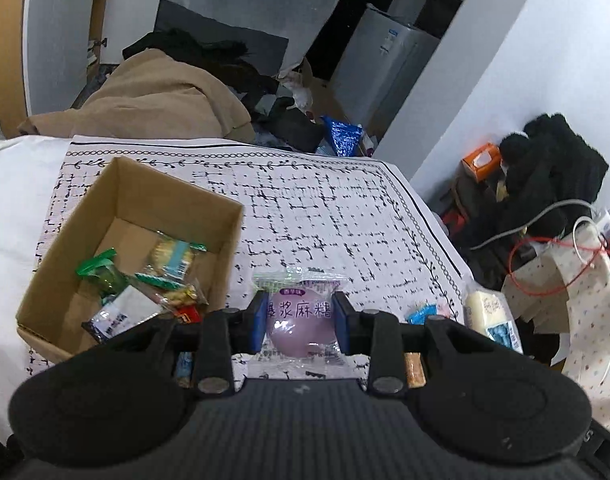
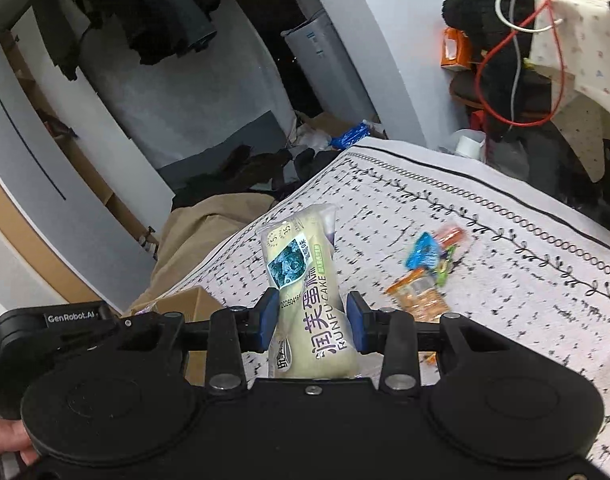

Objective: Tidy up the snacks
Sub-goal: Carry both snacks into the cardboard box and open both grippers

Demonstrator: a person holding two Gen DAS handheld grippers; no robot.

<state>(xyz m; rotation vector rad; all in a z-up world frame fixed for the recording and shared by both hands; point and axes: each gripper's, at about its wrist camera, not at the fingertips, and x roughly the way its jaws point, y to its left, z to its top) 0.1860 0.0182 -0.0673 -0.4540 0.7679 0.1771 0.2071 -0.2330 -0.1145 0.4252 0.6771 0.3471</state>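
- Snacks lie in the open brown cardboard box [image 1: 121, 216].
- Left hand-held gripper [image 1: 300, 320] clamps a clear-wrapped purple mochi ball [image 1: 301, 328].
- Right hand-held gripper [image 2: 311, 322] clamps a pale wrapped cake bar [image 2: 305, 292].

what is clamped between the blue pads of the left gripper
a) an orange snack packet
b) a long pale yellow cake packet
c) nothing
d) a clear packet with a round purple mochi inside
d: in the left wrist view the left gripper has its blue pads pressed on both sides of the clear packet with the round purple mochi, beside the open brown cardboard box.
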